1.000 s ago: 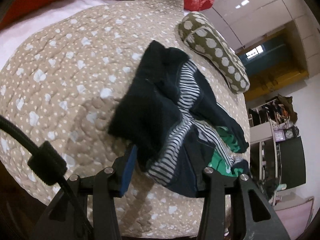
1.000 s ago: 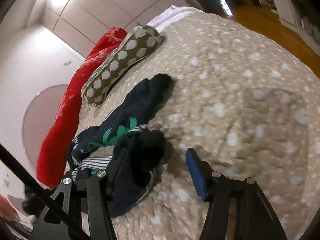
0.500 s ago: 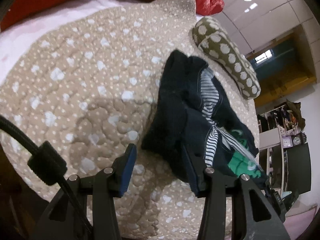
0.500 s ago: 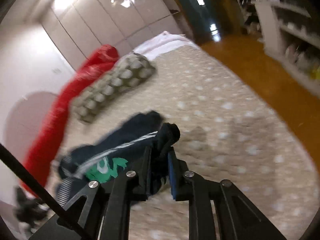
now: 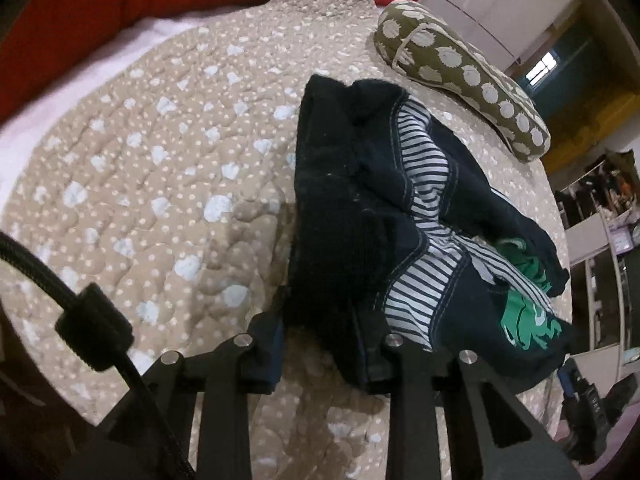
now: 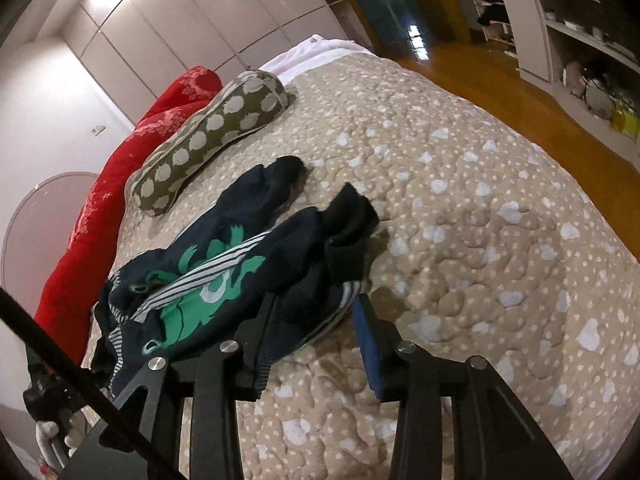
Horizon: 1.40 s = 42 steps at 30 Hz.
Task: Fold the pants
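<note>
Pants: the navy pants [image 5: 344, 216] with striped lining and a green print lie crumpled on the quilted bedspread [image 5: 160, 168], bunched in a heap rather than flat; in the right wrist view the same pants [image 6: 224, 264] spread toward the left, one dark cuff sticking up near the middle.
Left gripper: the left gripper [image 5: 324, 344] has its jaws parted with a wide gap, and a thick fold of the dark waist end sits between them; whether the pads press on the cloth cannot be told.
Right gripper: the right gripper [image 6: 316, 332] is spread wide, a leg end of the pants lying in the gap against the left finger, the blue pad of the right finger clear of the cloth.
Surroundings: a green polka-dot pillow [image 6: 212, 132] lies just beyond the pants, with a red blanket [image 6: 120, 172] along the far edge of the bed.
</note>
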Each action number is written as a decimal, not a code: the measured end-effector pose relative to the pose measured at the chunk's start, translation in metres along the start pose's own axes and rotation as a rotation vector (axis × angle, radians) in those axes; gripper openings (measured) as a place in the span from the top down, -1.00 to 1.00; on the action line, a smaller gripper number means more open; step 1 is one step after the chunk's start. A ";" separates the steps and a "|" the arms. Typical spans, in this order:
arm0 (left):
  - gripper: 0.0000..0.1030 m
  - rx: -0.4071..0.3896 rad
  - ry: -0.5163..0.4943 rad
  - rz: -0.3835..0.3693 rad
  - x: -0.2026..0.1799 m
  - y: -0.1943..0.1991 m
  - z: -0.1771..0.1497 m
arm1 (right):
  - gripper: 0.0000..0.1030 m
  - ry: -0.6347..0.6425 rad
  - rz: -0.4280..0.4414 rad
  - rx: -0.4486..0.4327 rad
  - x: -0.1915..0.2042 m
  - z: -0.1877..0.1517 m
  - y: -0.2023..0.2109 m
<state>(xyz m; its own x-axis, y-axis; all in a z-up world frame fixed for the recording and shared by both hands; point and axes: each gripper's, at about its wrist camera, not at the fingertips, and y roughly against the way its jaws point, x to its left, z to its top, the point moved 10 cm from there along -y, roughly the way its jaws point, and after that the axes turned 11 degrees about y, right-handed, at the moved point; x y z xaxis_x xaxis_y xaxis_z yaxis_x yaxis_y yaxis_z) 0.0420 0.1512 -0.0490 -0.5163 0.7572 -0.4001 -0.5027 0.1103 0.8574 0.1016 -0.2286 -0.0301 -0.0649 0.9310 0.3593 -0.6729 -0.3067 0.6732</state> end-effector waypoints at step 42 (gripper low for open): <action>0.28 -0.048 -0.173 -0.082 -0.008 0.046 -0.003 | -0.05 0.092 -0.014 0.022 0.002 0.005 -0.005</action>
<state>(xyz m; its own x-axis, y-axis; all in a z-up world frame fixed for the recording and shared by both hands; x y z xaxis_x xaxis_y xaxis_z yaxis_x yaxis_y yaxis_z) 0.0211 0.1481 -0.0074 -0.3473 0.8468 -0.4029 -0.5725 0.1488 0.8063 0.1084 -0.2260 -0.0290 -0.1234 0.9492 0.2894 -0.6576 -0.2966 0.6925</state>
